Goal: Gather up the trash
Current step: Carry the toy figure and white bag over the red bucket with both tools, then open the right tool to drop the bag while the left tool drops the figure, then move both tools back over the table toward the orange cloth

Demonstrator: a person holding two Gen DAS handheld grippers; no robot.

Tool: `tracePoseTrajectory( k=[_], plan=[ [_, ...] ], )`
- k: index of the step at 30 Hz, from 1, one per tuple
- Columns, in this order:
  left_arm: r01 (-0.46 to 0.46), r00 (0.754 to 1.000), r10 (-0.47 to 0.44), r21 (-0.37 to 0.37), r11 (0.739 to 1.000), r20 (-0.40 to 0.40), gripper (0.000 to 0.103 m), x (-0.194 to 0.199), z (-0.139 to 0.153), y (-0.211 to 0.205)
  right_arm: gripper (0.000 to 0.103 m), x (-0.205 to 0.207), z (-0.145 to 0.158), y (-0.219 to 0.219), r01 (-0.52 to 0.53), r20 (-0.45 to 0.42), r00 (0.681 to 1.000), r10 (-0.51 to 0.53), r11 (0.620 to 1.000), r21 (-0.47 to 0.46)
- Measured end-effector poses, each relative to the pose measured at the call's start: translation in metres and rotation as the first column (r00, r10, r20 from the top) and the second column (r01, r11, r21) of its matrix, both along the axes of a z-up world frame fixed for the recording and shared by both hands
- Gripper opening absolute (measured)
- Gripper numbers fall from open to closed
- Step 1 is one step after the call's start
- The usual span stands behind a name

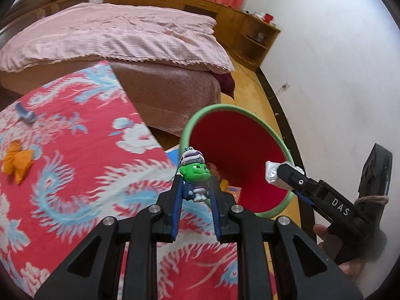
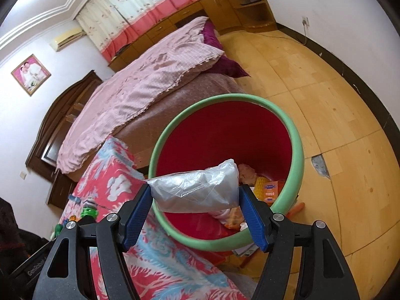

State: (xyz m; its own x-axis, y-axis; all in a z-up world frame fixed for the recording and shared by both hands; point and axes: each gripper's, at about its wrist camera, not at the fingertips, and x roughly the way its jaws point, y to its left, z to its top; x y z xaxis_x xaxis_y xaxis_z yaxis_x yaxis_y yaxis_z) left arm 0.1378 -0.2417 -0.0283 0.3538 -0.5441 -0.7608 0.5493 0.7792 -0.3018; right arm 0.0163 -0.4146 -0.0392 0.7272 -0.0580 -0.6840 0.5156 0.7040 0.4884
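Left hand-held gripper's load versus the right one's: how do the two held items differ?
The left hand-held gripper pinches a small, solid green-faced toy figure; the right hand-held gripper spans a wider, soft, crumpled clear plastic bag.

The figure sits upright over the patterned red cloth; the bag lies crosswise over the mouth of the green-rimmed red bin.

Both are clamped between blue-padded fingers, near that bin.
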Motion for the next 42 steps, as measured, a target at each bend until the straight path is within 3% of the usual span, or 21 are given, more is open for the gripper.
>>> tracePoseTrajectory(
  k=[6,13,15,23,26,42],
  plan=[
    [0.050,0.998,-0.050,0.015,0.999,-0.025,0.020,0.005,-0.014,-0.024,0.072,0.003,-0.008,-0.013,0.019,-0.013,1.000,-0.018,1.000,0.004],
    [0.098,0.995,-0.098,0.028,0.995,-0.001,0.020,0.006,-0.017,-0.044,0.072,0.006,-0.012,-0.023,0.045,-0.024,0.999,-0.045,0.999,0.007],
    [0.103,0.995,-0.103,0.031,0.994,-0.002,0.024,0.006,-0.018,-0.048,0.072,0.006,-0.012,-0.024,0.050,-0.028,0.998,-0.050,0.999,-0.001],
    [0.073,0.997,-0.073,0.032,0.997,-0.016,0.032,0.010,-0.020,-0.043,0.074,0.008,-0.010,-0.019,0.027,-0.022,0.999,-0.027,1.000,-0.015],
    [0.056,0.998,-0.056,0.029,0.998,-0.019,0.034,0.011,-0.019,-0.039,0.080,0.009,-0.006,-0.016,0.016,-0.013,1.000,-0.016,0.999,-0.030],
    [-0.063,0.998,0.063,0.041,0.997,0.002,0.038,0.019,-0.013,0.007,0.080,0.008,0.003,-0.004,-0.006,0.006,1.000,0.006,0.999,-0.040]
  ],
)
